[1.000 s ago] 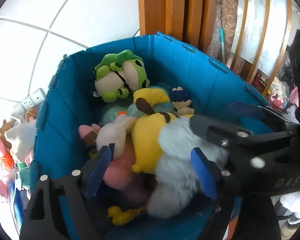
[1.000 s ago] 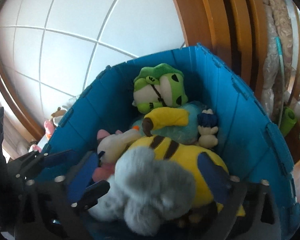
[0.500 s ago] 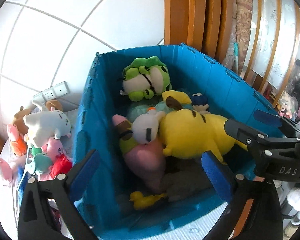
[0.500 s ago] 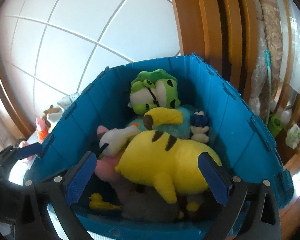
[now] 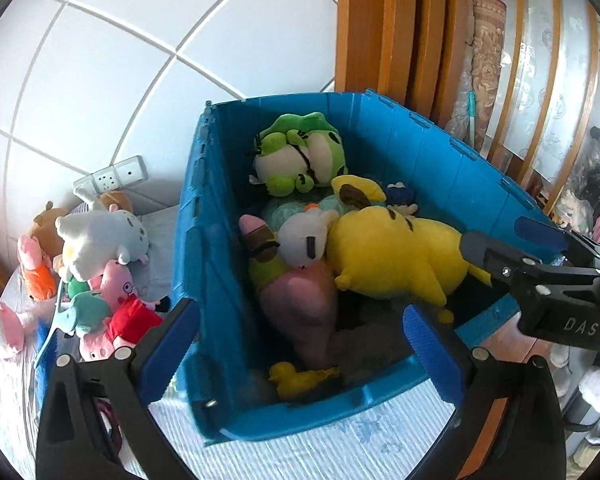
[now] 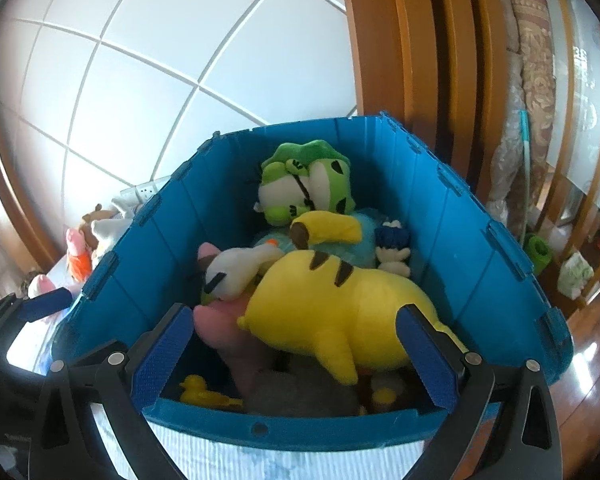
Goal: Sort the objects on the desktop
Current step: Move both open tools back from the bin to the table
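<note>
Both our hand-held grippers, left and right, hang spread and empty above the blue bin; next we fetch the Peppa Pig plush left beside it.

Blue bin of smooth, slightly glossy moulded plastic; yellow plush and green frog plush of soft matt fleece; wall tiles glossy white; door frame of varnished wood; bedcover of ribbed matt cloth.
</note>
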`<state>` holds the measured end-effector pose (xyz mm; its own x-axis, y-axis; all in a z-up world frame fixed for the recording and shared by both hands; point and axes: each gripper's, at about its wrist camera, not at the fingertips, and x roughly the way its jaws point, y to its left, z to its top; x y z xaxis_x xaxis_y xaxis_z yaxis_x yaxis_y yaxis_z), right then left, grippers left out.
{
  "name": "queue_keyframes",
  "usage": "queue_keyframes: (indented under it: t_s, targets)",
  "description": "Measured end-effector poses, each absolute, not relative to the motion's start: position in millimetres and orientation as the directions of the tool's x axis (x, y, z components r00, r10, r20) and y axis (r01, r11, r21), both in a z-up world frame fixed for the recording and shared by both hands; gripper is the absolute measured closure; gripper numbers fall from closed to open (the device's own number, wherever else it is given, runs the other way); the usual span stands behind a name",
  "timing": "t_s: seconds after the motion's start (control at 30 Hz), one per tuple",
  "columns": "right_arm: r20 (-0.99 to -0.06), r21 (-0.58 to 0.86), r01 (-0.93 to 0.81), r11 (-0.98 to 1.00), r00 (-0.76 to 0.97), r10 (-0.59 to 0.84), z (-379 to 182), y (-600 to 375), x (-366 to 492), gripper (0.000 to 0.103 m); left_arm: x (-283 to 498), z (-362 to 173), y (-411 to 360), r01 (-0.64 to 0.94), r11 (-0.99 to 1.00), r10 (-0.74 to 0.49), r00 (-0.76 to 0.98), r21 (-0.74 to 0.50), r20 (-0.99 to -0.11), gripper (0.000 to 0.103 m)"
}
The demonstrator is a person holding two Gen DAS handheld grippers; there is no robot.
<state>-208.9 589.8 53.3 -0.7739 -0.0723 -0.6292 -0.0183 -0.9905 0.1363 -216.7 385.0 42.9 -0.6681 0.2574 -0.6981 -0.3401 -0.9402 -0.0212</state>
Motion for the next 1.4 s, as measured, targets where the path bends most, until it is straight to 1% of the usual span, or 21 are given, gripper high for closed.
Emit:
queue_keyframes:
  t_s: [0.2,0.33,0.57,0.73,0.8,0.97,1.13,1.23,1.4]
  targets:
    - [-0.613,0.176,0.01,-0.984,-0.781,-0.117,53.8,575.7,-202.8,0.001,-208.0,38.9,355.4,-0.287,-0.957,0.23,-0.681,-0.035,-0.695,0.0]
    - [-0.6,0.184,0.042,-0.982,-0.787,-0.146,55.2,555.0,-199.2,0.001,-198.1,32.5,321.2,-0.227,-0.973,0.193,-0.693,-0.043,-0.695,0.0]
    - [-0.555,0.185,0.171,-0.968,-0.794,-0.246,63.3,484.9,-189.7,0.0,-174.7,12.8,240.2,-0.078,-0.996,0.088,-0.704,-0.047,-0.705,0.0]
    - [-0.513,0.195,0.277,-0.941,-0.789,-0.338,66.9,415.1,-176.5,0.0,-152.0,-0.4,168.3,0.022,-0.998,0.026,-0.696,-0.058,-0.717,0.0]
    - [-0.501,0.198,0.305,-0.932,-0.785,-0.364,67.4,389.5,-171.4,0.0,-140.5,-6.8,133.4,0.071,-0.996,-0.014,-0.693,-0.049,-0.721,0.0]
    - [-0.482,0.234,0.366,-0.901,-0.761,-0.435,58.5,325.4,-158.4,0.0,-119.1,-28.0,63.5,0.142,-0.989,-0.062,-0.659,-0.043,-0.749,0.0]
    - [-0.508,0.249,0.393,-0.885,-0.725,-0.465,32.7,264.6,-153.7,0.0,-103.4,-54.3,5.7,0.208,-0.977,-0.093,-0.616,-0.047,-0.782,0.0]
    - [-0.56,0.232,0.407,-0.883,-0.687,-0.464,10.3,233.7,-156.0,0.0,-96.9,-68.0,-22.9,0.256,-0.965,-0.106,-0.596,-0.063,-0.796,0.0]
    - [-0.634,0.245,0.472,-0.847,-0.583,-0.508,-25.1,191.9,-171.5,0.0,-91.9,-81.5,-54.9,0.336,-0.94,-0.151,-0.576,-0.065,-0.803,0.0]
